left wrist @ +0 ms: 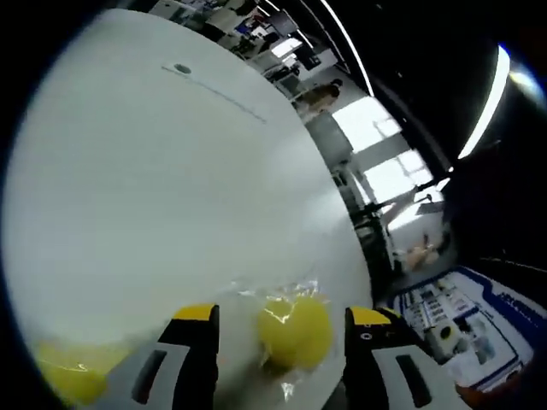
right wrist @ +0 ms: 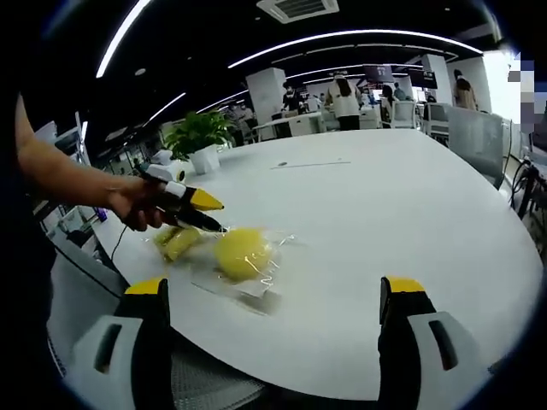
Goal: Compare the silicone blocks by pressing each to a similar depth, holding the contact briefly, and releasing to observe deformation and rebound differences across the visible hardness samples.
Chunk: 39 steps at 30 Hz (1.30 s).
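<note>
In the right gripper view, a round yellow silicone block (right wrist: pixel 243 253) lies inside a clear plastic bag (right wrist: pixel 256 282) on the white counter (right wrist: pixel 385 213), just above the middle of the view. A second, flatter yellow sample (right wrist: pixel 175 243) lies just beside it at its 9 o'clock. The left hand-held gripper (right wrist: pixel 205 213) comes in from 9 o'clock, carried by a person's hand (right wrist: pixel 137 209); its yellow-tipped fingers point at the gap between the two samples and sit close over the flatter one. Whether they touch it I cannot tell, and from this side the jaw spacing cannot be read.

The left gripper view settles that: the left hand-held gripper (left wrist: pixel 282 320) stands wide, with the round block (left wrist: pixel 297 331) between the jaws but apart from both fingertips. The flatter sample (left wrist: pixel 73 376) shows at 7 o'clock.

The right hand-held gripper (right wrist: pixel 273 295) hangs back at the near edge of the counter, jaws spread wide and empty, well short of the bag.

As a judgement, the comparison is at or near its start. No sample shows a dent or squeeze, both lie at rest in their wrapping, and no press is plainly under way. Pressing each block, holding and releasing all appear left to do.
</note>
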Each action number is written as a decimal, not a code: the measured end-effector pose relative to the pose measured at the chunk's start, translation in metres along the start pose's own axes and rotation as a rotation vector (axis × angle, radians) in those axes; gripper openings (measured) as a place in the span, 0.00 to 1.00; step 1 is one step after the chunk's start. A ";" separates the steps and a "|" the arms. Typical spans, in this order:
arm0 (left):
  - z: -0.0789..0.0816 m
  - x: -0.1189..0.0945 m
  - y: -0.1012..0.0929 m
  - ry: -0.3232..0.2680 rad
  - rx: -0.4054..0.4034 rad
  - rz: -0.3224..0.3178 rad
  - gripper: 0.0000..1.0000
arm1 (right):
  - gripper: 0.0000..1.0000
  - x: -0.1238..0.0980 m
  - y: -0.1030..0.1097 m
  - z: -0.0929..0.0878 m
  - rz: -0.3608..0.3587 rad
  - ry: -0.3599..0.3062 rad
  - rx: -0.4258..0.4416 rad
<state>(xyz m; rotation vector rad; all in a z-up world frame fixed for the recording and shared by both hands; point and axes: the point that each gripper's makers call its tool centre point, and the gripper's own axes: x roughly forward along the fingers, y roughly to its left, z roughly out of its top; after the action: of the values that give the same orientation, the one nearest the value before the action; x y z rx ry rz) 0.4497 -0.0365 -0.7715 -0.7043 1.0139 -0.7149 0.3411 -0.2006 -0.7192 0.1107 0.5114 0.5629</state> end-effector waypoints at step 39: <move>-0.006 0.021 0.016 0.054 -0.122 0.073 0.00 | 0.96 0.017 -0.003 0.005 0.039 0.003 0.074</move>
<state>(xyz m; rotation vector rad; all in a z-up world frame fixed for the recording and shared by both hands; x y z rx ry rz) 0.4551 -0.0453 -0.7968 -0.7534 1.1347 -0.6153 0.3577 -0.1941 -0.7227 0.1907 0.5340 0.5819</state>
